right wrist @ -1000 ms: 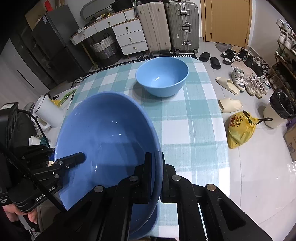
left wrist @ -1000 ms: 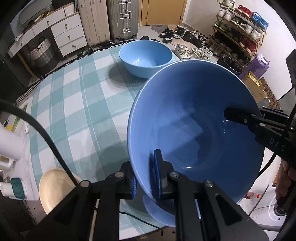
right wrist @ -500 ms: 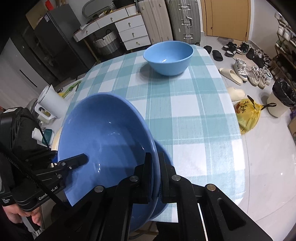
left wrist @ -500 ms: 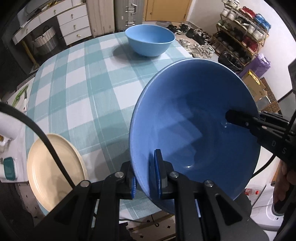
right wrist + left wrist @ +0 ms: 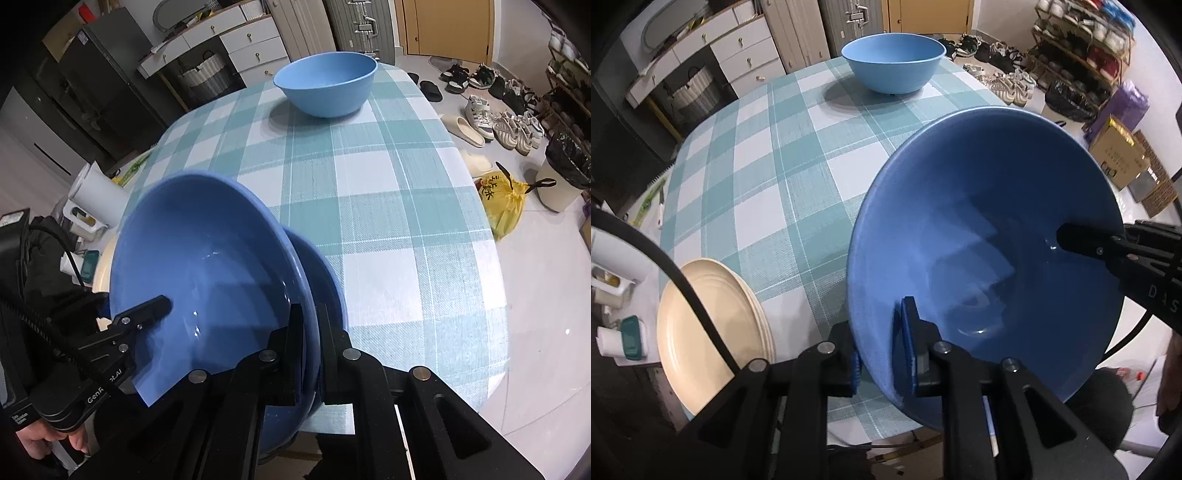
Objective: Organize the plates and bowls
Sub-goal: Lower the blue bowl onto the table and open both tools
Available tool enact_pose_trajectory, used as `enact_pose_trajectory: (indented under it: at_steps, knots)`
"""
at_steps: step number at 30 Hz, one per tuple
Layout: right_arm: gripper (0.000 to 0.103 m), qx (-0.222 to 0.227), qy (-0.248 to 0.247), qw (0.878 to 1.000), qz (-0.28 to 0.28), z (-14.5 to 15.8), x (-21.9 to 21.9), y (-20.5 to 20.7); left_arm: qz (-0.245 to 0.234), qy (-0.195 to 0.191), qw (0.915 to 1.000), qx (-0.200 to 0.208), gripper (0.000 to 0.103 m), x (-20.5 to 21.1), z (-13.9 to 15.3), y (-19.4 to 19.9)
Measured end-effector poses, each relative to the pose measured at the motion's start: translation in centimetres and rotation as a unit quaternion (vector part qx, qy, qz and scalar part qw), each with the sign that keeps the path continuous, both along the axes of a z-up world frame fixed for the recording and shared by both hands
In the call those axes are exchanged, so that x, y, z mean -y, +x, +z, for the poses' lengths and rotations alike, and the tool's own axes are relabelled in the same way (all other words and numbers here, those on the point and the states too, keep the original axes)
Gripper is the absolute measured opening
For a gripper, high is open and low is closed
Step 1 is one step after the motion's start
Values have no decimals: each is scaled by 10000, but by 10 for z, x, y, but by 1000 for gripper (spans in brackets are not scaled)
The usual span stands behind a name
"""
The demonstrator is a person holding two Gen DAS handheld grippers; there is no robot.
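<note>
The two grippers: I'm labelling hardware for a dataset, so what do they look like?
Both are matte black, with angular linkage arms and silver round pivot bolts. The left gripper has blue pads on its fingers; the right gripper has black fingers. White lettering marks each body, only partly readable. A black cable crosses the left wrist view.

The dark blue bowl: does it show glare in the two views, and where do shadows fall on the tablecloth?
Left wrist view: small white glints low inside the dark blue bowl, and a soft shadow left of the light blue bowl on the tablecloth. Right wrist view: thin glints inside the dark blue bowl; table edges curve from fisheye distortion.
</note>
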State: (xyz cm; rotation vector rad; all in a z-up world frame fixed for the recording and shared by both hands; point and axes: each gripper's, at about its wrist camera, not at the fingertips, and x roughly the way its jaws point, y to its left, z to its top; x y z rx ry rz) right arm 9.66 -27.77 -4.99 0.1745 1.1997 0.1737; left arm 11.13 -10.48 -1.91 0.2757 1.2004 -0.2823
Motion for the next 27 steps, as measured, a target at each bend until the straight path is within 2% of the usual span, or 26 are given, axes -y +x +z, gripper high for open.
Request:
enact_pose_trajectory:
  at_steps: [3,8,12,15,27]
  knots:
    - [6,-13,-50,10000,-17,-6,1,-2,-79,225,9997,62,19,4,-6,-2]
    - [6,-42,-130,9999,-20,-13,1,-3,-114,378,9992,110,21,7,-13,-4]
    - [6,11,-205,9998,-2,-14,0,-5,-174,585,9978,248,26,11,-18,-5]
    - [6,128,-418,9990,68,-11,-4,-5,-255,714,9967,286,29,15,-23,-7]
    - [8,495,-1120,9921,267,2,-16,-10,-284,592,9976,239,32,13,-28,-6]
